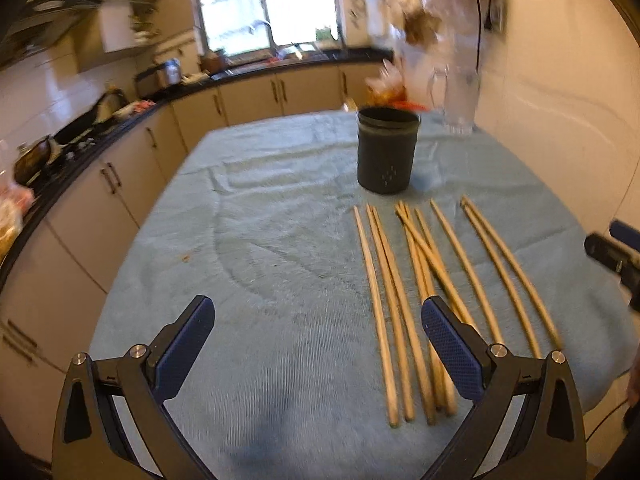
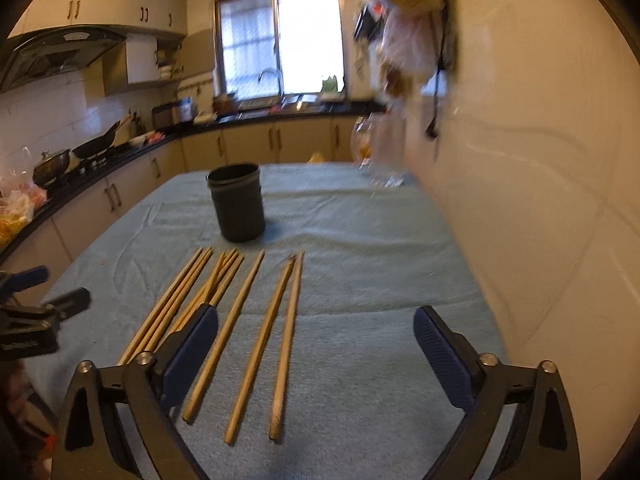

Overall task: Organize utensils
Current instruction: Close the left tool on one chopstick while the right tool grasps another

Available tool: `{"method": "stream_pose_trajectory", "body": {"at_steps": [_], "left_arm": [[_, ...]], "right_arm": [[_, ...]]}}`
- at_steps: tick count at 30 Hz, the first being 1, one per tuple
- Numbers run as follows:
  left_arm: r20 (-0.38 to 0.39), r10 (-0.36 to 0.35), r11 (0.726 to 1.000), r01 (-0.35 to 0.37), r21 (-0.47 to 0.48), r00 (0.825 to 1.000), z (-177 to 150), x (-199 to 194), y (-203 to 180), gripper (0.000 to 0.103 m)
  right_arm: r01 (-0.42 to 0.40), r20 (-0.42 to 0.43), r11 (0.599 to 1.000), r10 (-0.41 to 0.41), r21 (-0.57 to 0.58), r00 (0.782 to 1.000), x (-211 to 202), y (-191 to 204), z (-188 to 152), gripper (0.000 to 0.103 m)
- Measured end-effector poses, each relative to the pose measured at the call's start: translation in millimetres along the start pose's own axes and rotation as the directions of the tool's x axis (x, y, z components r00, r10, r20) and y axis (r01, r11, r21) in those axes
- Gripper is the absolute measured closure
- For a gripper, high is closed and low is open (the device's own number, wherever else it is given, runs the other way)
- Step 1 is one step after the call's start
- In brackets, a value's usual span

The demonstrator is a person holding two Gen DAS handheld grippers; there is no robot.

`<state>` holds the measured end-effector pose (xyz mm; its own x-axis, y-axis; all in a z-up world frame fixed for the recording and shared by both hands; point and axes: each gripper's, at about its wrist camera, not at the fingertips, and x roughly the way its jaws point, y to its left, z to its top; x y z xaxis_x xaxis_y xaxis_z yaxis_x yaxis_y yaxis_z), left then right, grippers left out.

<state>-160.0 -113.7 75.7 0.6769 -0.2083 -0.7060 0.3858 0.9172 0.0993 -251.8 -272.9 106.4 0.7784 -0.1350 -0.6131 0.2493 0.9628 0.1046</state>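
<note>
Blue cloth [image 1: 260, 240] covers the table, dark cup [image 1: 387, 150] upright at 12 o'clock, empty as far as shows. Chopsticks [image 1: 404, 304] lie loose in a row just short of it, some crossed. Left gripper [image 1: 318, 326] hovers, jaws wide, holding nothing; right gripper [image 2: 316, 336] the same, jaws wide over the rightmost sticks

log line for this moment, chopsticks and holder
left gripper open, empty | right gripper open, empty | chopsticks flat on cloth | holder upright, none inside visible
</note>
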Motion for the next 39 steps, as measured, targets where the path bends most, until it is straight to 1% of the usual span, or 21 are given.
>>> {"method": "stream_pose_trajectory", "body": {"at_steps": [1,3,4,5,6,8,11,13,14,16,17,18,20,22,25,28,31,35,36,38,39], "left_arm": [[-0.019,-0.016,1.000,0.016,0.008,1.000,5,9,1,0.011],[-0.071,-0.058,0.998,0.059,0.018,0.996,17,32,1,0.028],[-0.091,-0.069,0.997,0.071,0.016,0.993,21,41,0,0.032],[-0.112,-0.084,0.996,0.085,0.008,0.990,26,53,0,0.038],[-0.133,-0.104,0.995,0.104,-0.006,0.986,31,65,-1,0.040],[-0.173,-0.148,0.989,0.144,-0.036,0.974,38,86,-2,0.043],[-0.221,-0.191,0.981,0.181,-0.062,0.956,44,108,-7,0.058],[-0.247,-0.187,0.982,0.177,-0.061,0.951,47,121,-10,0.068],[-0.264,-0.182,0.983,0.172,-0.061,0.947,47,127,-11,0.076],[-0.285,-0.199,0.980,0.183,-0.080,0.938,47,136,-10,0.080],[-0.275,-0.186,0.982,0.172,-0.076,0.943,48,137,-11,0.082],[-0.279,-0.178,0.984,0.166,-0.066,0.944,48,138,-12,0.082],[-0.281,-0.168,0.986,0.162,-0.044,0.945,49,140,-15,0.082],[-0.289,-0.168,0.986,0.164,-0.038,0.942,50,142,-16,0.082],[-0.309,-0.180,0.984,0.170,-0.059,0.934,56,146,-13,0.082],[-0.333,-0.183,0.983,0.169,-0.071,0.925,67,154,-11,0.082],[-0.351,-0.173,0.985,0.163,-0.058,0.920,75,161,-7,0.082],[-0.370,-0.154,0.987,0.157,-0.024,0.916,81,166,-10,0.081],[-0.376,-0.151,0.987,0.157,-0.014,0.914,83,166,-11,0.081],[-0.382,-0.151,0.987,0.163,0.001,0.912,85,167,-13,0.082],[-0.376,-0.150,0.987,0.162,0.001,0.914,85,166,-12,0.095]], "right_arm": [[-0.022,-0.034,1.000,0.022,0.014,0.999,9,-3,5,0.012],[-0.061,-0.099,0.997,0.065,0.048,0.993,28,-10,12,0.019],[-0.080,-0.136,0.995,0.088,0.063,0.987,40,-14,16,0.022],[-0.092,-0.169,0.994,0.102,0.067,0.980,52,-15,18,0.026],[-0.095,-0.196,0.993,0.107,0.067,0.975,62,-17,19,0.031],[-0.101,-0.237,0.993,0.113,0.061,0.965,78,-17,20,0.036],[-0.114,-0.275,0.992,0.127,0.062,0.953,96,-15,19,0.041],[-0.115,-0.297,0.992,0.126,0.054,0.947,105,-13,18,0.041],[-0.111,-0.305,0.993,0.119,0.044,0.945,110,-11,18,0.042],[-0.088,-0.328,0.996,0.090,0.021,0.940,121,-9,18,0.045],[-0.084,-0.339,0.996,0.086,0.020,0.937,125,-8,18,0.048],[-0.081,-0.350,0.997,0.083,0.020,0.933,129,-9,18,0.050],[-0.065,-0.368,0.998,0.066,0.015,0.928,136,-10,17,0.051],[-0.052,-0.367,0.999,0.045,-0.009,0.929,140,-9,19,0.052],[-0.036,-0.383,0.999,0.019,-0.038,0.923,147,-6,23,0.053],[-0.020,-0.418,0.997,-0.012,-0.073,0.908,156,-3,32,0.053],[-0.007,-0.473,0.995,-0.043,-0.103,0.880,171,2,42,0.052],[-0.001,-0.566,0.993,-0.066,-0.118,0.821,191,6,57,0.052],[-0.004,-0.596,0.993,-0.068,-0.119,0.800,196,7,61,0.052],[-0.013,-0.635,0.993,-0.065,-0.118,0.770,206,8,68,0.053],[-0.024,-0.647,0.992,-0.063,-0.125,0.760,210,9,72,0.064]]}}
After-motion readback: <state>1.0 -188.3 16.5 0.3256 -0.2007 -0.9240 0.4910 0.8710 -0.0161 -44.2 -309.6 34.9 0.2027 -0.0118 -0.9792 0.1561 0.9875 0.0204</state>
